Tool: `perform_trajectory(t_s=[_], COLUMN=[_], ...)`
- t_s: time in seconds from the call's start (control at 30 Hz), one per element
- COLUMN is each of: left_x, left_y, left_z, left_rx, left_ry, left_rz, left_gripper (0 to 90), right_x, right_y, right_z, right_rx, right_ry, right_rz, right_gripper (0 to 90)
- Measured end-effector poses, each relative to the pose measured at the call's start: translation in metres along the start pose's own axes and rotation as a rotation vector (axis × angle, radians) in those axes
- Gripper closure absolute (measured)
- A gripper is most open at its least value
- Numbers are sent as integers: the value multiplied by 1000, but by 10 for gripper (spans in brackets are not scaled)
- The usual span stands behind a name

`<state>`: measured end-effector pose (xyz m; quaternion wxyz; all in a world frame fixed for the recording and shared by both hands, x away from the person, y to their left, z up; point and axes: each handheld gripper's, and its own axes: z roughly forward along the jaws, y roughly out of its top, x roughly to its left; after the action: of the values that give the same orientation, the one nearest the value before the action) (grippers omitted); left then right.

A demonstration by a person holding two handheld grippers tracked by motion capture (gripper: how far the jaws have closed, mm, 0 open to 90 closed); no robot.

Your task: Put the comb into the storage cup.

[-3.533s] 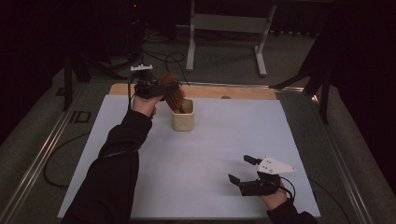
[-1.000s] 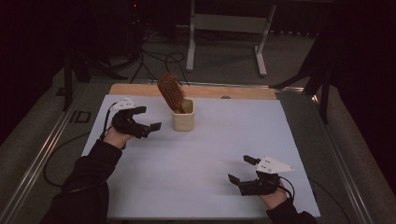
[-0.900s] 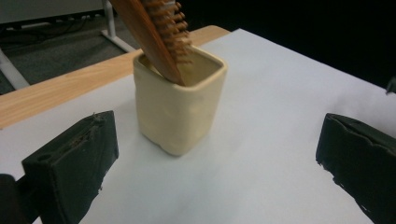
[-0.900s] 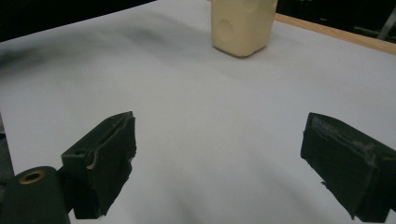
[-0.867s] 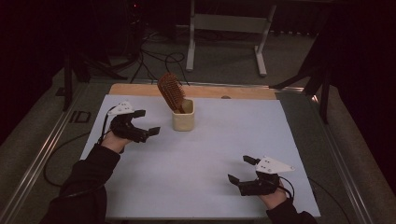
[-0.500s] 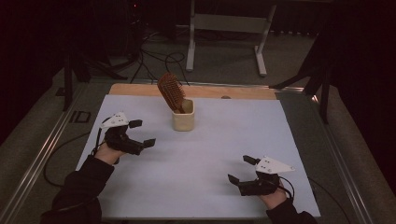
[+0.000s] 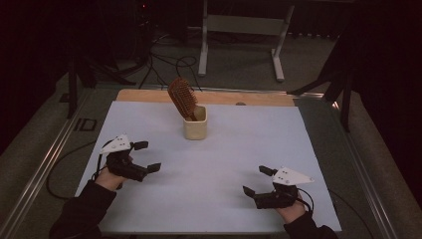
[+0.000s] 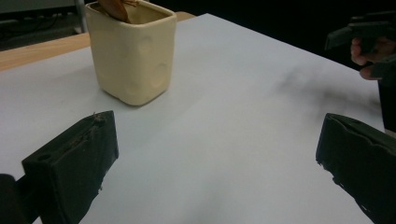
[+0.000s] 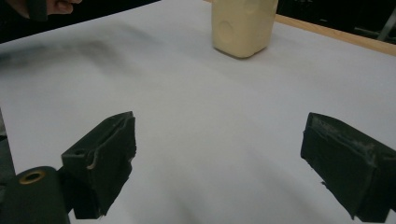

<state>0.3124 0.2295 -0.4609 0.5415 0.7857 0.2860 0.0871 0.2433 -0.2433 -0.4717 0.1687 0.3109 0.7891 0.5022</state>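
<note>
Well beyond left gripper (image 7: 147,157): hairbrush (image 7: 180,97).

A table (image 7: 209,96) of light wood sits at the centre of the high view, its bare strip showing along the upper edge. A white sheet (image 7: 239,149) covers the rest. A cream cup (image 7: 195,124) stands on the sheet, upper centre.

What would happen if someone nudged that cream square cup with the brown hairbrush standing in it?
The cream square cup looks like thick glazed ceramic, so probably heavy and stiff. It would likely slide on the smooth white sheet. The brown hairbrush leans out well above the rim, so a hard push might tip it.
</note>
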Motion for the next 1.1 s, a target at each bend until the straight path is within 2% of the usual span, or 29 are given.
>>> perform_trajectory(t_s=[0.2, 0.43, 0.7, 0.93, 1.1], left_x=[-4, -11, -15, -16, -15], left_y=[-15, -35, -51, -65, -71], left_z=[-9, -14, -22, -33, -43], left_rx=[-2, 34, 29, 39, 21], left_ry=[6, 13, 17, 45, 70], left_rz=[-2, -4, 3, -11, -26], left_gripper=[0, 1, 1, 1, 2], right_x=[0, 1, 0, 1, 1], right_y=[0, 0, -1, -1, -1], right_z=[0, 2, 2, 3, 3], right_rx=[-1, 7, 9, 10, 12], right_ry=[1, 3, 5, 4, 2], right_rz=[1, -1, -4, -12, -9], right_gripper=[101, 101, 101, 101, 101])
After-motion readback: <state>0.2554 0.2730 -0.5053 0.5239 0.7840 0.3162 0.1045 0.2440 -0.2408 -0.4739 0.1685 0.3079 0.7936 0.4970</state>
